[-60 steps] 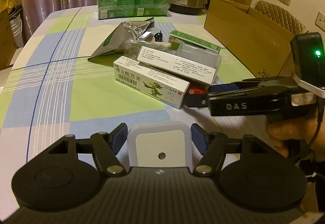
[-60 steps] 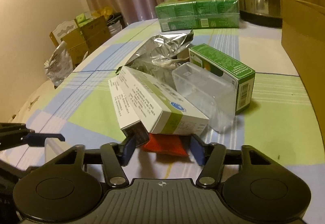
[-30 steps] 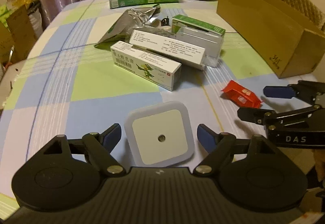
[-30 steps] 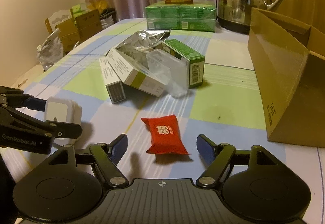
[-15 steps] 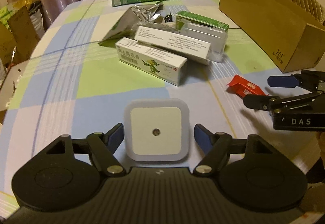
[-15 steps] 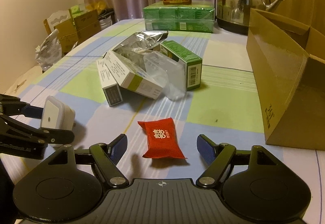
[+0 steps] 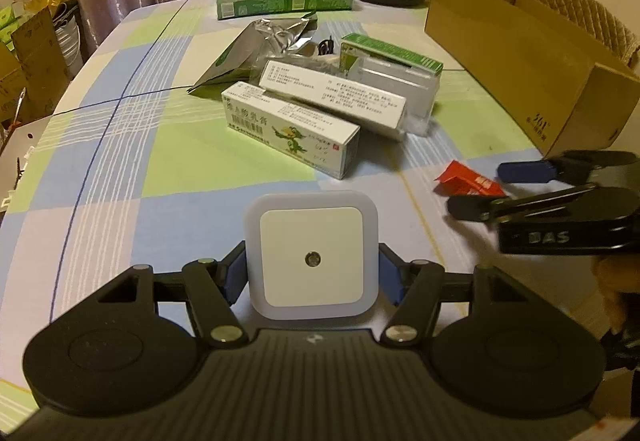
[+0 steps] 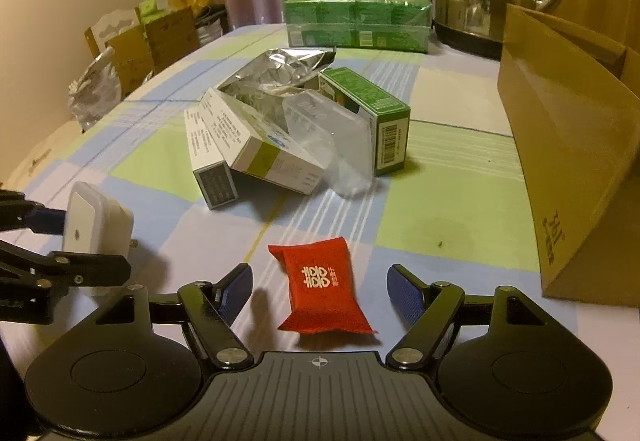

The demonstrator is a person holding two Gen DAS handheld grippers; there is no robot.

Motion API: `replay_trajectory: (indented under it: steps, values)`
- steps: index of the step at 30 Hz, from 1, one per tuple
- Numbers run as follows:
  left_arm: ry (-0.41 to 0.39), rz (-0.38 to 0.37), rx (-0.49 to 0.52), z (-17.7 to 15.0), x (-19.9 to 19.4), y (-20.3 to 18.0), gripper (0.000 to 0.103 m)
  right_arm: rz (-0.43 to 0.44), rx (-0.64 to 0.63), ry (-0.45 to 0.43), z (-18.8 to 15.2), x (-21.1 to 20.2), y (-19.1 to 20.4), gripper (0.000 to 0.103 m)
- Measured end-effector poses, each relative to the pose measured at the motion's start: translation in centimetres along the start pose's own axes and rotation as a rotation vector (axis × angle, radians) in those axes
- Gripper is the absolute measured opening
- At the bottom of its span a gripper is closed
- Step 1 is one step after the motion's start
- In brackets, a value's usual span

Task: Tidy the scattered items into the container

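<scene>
Right wrist view: my right gripper (image 8: 320, 291) spread wide, red packet (image 8: 323, 287) flat on tablecloth between fingers, near cardboard box (image 8: 568, 145) — light, soft, crinkly; pinch across middle. Left gripper (image 7: 312, 273) clamped on white night light (image 7: 312, 255) — rigid, smooth-sided.

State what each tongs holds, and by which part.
Left tongs clamp the white night light by its two side edges. Right tongs hold nothing, open around the red packet.
</scene>
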State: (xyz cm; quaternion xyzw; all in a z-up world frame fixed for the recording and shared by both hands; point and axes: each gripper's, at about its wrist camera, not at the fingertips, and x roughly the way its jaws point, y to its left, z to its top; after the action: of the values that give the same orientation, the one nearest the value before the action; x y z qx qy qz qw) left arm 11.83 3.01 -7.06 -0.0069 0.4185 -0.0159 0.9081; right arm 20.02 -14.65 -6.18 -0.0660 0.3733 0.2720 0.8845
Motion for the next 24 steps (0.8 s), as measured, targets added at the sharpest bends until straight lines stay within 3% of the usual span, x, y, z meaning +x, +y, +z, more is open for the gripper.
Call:
replay_trajectory:
  steps: [2,6,7,8,24]
  values:
    - [-0.005,-0.005,0.0,0.1,-0.1,-0.1,0.06,-0.015,-0.035,0.007,0.1,0.2,0.4,0.056]
    - [-0.01,-0.01,-0.008,0.2,-0.1,0.0,0.06,-0.029,-0.053,0.018,0.0,0.5,0.6,0.044]
    - [-0.011,-0.011,-0.009,0.1,-0.2,0.0,0.06,-0.032,-0.058,0.017,0.0,0.5,0.7,0.032]
    - [-0.011,-0.011,-0.01,0.1,-0.2,0.0,0.06,-0.031,-0.063,0.015,0.0,0.4,0.7,0.029]
    - [-0.043,-0.024,-0.006,0.5,-2.3,-1.3,0.06,-0.065,-0.051,-0.068,0.6,-4.5,1.0,0.026]
